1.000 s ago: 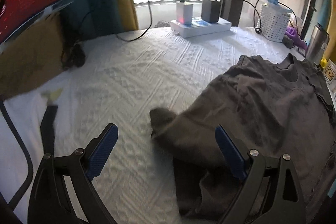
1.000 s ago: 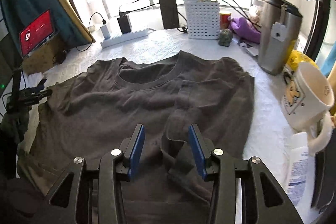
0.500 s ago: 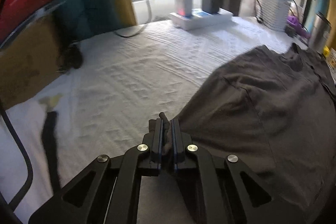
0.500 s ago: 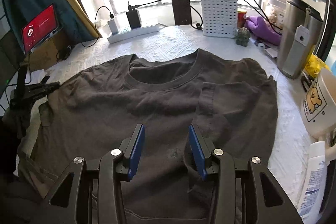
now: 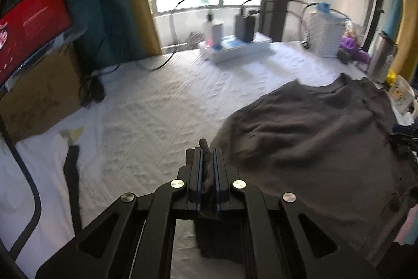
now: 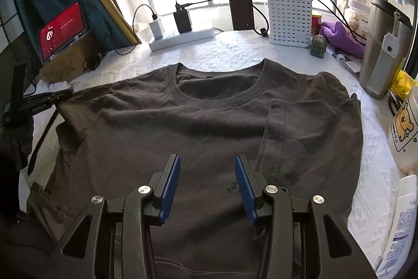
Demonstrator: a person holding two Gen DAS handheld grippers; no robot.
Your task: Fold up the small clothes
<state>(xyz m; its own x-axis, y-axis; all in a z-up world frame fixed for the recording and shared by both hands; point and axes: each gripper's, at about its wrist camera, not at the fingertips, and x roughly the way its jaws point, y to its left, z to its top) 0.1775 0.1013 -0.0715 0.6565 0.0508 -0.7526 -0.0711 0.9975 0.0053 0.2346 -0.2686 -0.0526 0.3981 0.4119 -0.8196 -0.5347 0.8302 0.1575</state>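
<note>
T-shirt (image 6: 209, 127): dark grey, lying front up on the white bedspread (image 5: 162, 106), collar toward the window. Its right sleeve is folded in over the chest; its left sleeve edge is lifted off the spread.

Left gripper (image 5: 206, 169): jaws closed tight on a bunched bit of the shirt's left sleeve; a dark roll of cloth shows between the blue pads and pokes out past the tips. In the right wrist view the same gripper (image 6: 56, 96) appears at the shirt's left edge, with the cloth drawn up to it.

Right gripper (image 6: 207, 184): jaws about half open, nothing between them, held over the shirt's lower middle. Whether the tips touch the cloth cannot be told.

Surroundings, far edge of the spread:
- power strip (image 6: 183, 38), white, with two chargers plugged in.
- basket (image 6: 291, 20), white, perforated, right of the strip.
- flask (image 6: 384, 43), steel, at the right edge, near the shirt's shoulder.
- mug (image 6: 403, 132), white with a bear print, just beside the flask.
- tablet (image 6: 62, 30), red screen, propped on a cardboard box at the left.
</note>
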